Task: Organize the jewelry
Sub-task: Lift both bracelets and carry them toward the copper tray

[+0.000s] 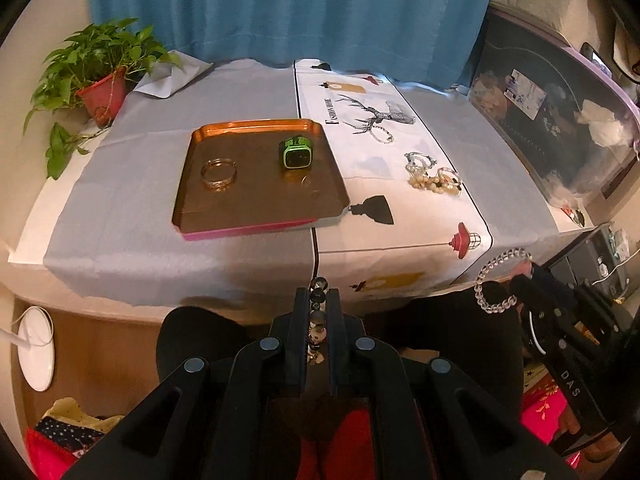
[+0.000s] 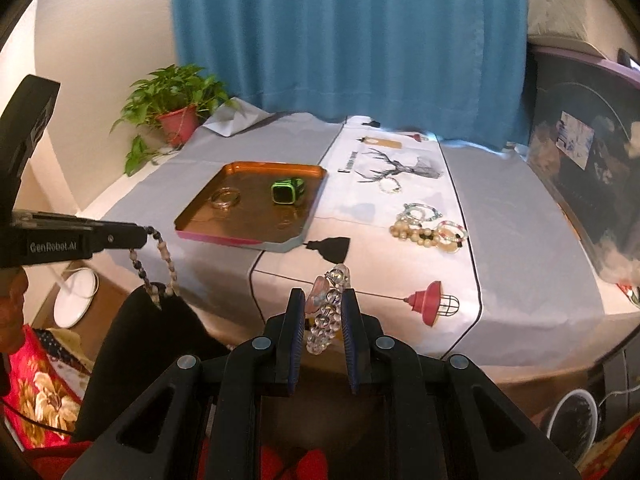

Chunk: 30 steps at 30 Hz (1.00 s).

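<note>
two grippers are held short of the table edge, each closed on a bracelet. the left gripper [image 1: 316,300] has its jaws almost fully together, and a dark beaded bracelet [image 1: 318,312] is pinched between the pads; in the right wrist view the same strand [image 2: 158,264] is seen hanging down in a loop from the fingertips. the right gripper [image 2: 322,300] has its jaws set a little apart, and a clear crystal bracelet [image 2: 326,308] is clamped between them, its beads standing up past the fingertips. beyond both sets of jaws lies the table [image 1: 120,232], covered in a grey cloth with a printed white runner [image 2: 380,248]. ahead and to the left of the right jaws a copper tray [image 2: 200,216] is set on the cloth, with a green watch [image 2: 286,191] and a thin bangle [image 2: 226,199] lying in it, well apart. ahead and to the right of the jaws, a cluster of beaded bracelets [image 2: 430,229] is left on the runner, and a single small bracelet [image 2: 390,187] lies further off by the stag print. a potted plant [image 2: 176,104] is seen at the far left corner.
</note>
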Tool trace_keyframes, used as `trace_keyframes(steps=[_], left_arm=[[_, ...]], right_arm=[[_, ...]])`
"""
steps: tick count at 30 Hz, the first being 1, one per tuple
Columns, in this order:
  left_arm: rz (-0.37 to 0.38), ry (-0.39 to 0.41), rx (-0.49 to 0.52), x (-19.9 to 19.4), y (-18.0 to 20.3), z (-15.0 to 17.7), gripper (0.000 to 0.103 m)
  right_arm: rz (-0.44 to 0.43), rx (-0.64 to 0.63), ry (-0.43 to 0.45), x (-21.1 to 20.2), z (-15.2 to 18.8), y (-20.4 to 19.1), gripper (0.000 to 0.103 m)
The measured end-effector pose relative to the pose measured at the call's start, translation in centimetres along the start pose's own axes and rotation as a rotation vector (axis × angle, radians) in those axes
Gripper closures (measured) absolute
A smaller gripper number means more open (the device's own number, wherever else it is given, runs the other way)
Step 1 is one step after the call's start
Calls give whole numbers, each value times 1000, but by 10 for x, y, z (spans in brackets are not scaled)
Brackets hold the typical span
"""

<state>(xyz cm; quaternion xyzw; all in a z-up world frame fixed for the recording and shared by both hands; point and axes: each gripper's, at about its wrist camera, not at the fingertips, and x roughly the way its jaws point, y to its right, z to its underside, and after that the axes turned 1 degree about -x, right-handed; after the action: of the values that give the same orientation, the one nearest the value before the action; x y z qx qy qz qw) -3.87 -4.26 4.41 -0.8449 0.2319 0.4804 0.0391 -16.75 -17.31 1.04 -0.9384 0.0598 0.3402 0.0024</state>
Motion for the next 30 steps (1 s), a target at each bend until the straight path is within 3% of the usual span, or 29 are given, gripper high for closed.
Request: trace_keyframes(steps=[16,30], left_arm=[[8,30,-29,-13,-9,1,97],[-15,27,-65,7,-39,-26,97]], right_arm=[[-13,-36,26,-9,-8,-14,84],[-28,-65,3,21,-31,-22,84]])
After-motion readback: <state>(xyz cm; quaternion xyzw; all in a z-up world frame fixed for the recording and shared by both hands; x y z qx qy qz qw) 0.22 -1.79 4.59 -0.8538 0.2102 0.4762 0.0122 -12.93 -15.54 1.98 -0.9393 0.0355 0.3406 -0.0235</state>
